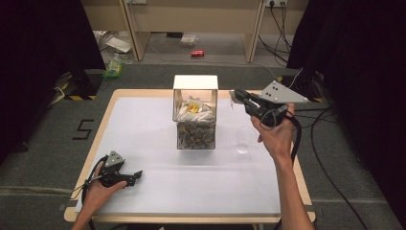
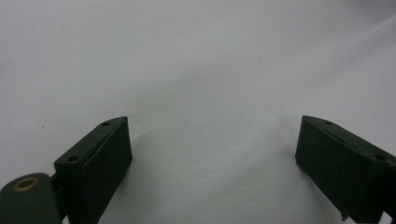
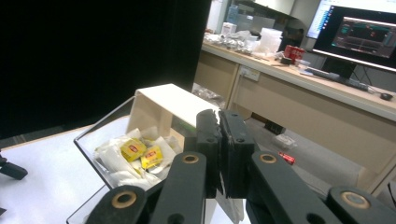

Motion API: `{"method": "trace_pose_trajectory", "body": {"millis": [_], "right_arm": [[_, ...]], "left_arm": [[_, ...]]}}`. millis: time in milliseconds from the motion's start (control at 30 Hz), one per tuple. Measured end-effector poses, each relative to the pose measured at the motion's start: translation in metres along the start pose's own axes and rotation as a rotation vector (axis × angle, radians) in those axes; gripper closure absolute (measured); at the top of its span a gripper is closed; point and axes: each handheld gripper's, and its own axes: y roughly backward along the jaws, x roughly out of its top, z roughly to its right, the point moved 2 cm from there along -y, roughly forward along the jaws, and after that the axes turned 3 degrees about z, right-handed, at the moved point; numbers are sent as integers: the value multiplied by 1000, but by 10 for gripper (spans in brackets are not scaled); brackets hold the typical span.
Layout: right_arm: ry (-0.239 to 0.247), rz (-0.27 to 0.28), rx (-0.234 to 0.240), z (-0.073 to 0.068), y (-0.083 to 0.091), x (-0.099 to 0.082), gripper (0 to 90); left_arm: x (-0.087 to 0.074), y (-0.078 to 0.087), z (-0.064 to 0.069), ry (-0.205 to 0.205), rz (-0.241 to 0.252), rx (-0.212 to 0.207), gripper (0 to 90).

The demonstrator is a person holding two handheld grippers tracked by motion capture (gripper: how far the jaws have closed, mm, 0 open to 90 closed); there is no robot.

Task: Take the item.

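While the left tongs [image 1: 136,175] rest open, right tongs [image 1: 235,97] hover pinching a white sachet [image 3: 232,207].

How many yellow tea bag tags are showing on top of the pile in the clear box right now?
2 in the right gripper view: yellow tag and a second tag beside it, both atop the white sachets in the clear box. More may be buried underneath.

Light falls from overhead onto the white table [image 1: 158,143], which shows bright and even, while black curtains at both sides and the floor stay dim. In the left gripper view the fingers [image 2: 100,158] cast soft shadows and the picture is slightly hazy. The right gripper view is sharper far off, its near fingers [image 3: 219,149] softly blurred, a monitor [image 3: 362,32] glowing.
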Motion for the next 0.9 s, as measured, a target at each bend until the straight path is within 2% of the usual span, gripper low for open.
{"method": "trace_pose_trajectory", "body": {"millis": [233, 400, 767, 900], "right_arm": [[-18, -8, -30, 10, 12, -12, 876], [-37, -22, -57, 16, 18, -30, 876], [-50, -50, -95, 21, 24, -58, 875], [-74, -48, -103, 22, 26, -69, 876]], "left_arm": [[0, 0, 0, 0, 0, 0, 98], [0, 0, 0, 0, 2, 0, 98], [0, 0, 0, 0, 2, 1, 98], [0, 0, 0, 0, 2, 1, 98]]}}
